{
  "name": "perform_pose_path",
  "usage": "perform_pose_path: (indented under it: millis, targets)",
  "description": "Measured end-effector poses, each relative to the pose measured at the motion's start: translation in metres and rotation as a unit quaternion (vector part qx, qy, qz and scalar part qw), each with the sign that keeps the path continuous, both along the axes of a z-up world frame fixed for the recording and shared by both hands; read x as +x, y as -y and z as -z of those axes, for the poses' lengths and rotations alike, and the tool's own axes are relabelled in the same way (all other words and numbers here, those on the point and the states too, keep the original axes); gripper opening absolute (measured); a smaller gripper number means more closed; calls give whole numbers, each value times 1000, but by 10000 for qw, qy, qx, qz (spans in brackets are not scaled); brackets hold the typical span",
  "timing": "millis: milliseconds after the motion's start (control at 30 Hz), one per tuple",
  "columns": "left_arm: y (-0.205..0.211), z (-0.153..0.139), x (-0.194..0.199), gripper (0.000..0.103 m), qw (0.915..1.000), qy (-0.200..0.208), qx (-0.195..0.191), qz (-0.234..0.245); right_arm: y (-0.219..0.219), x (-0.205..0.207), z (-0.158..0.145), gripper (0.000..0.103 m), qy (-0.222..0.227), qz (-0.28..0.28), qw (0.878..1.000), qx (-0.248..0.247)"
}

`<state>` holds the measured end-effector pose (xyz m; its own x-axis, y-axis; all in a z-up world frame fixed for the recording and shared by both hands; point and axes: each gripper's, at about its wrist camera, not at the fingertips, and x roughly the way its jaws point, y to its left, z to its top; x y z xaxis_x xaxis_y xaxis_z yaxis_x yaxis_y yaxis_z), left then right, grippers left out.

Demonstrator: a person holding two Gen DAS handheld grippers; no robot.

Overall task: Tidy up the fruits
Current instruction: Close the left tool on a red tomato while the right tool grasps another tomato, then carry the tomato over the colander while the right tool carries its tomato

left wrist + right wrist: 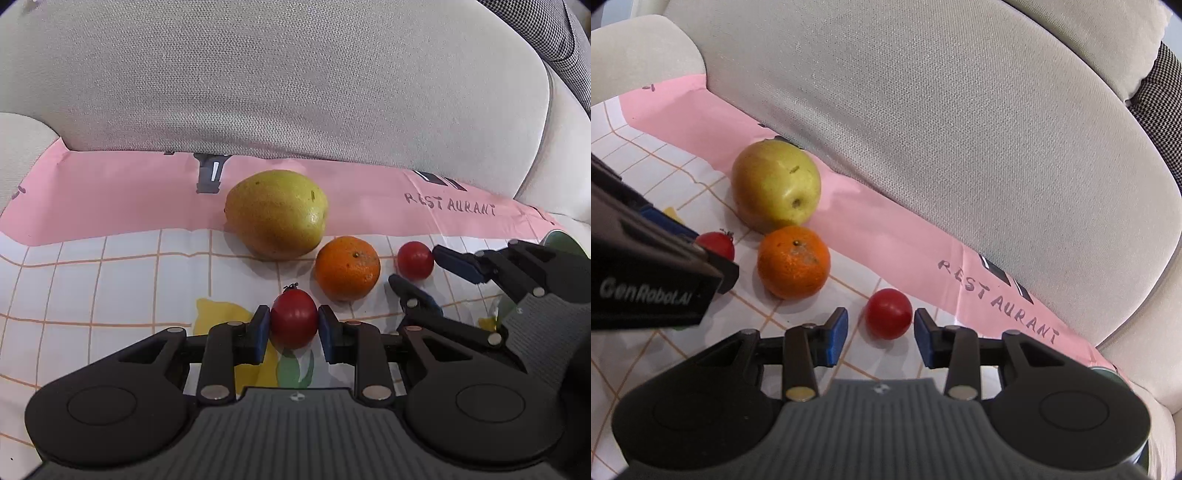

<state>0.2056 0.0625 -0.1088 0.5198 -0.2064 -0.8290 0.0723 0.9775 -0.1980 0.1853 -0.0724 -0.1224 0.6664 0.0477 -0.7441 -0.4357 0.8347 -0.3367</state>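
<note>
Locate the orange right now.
In the left wrist view the orange sits centre-right on the cloth, between the pear and a free cherry tomato.

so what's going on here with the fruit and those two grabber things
A person is sorting fruit on a printed cloth over a cushioned seat, with a handheld gripper in each hand. The left gripper is shut on a small red tomato with a stem. The right gripper has its jaws on either side of a second red tomato, not yet pressing it. A yellow-green pear and an orange sit untouched just behind.
</note>
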Motion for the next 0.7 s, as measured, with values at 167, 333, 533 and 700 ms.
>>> perform_pose_path:
  millis: [167,333,533,700]
  targets:
    - [1,1,-2,31,10000,-14,-32,14,-2,4,2,30,-17,97,9999,-101]
    - [1,1,-5,31,10000,18,-64,5,2,2,-1,24,-46,146,9999,-1]
    - [0,-8,-18,31,9998,58,-186,-101,6,-18,-17,23,65,-22,9997,224]
    - [4,-26,-35,31,9990,216,-355,-181,12,-41,-39,23,166,-172,9986,470]
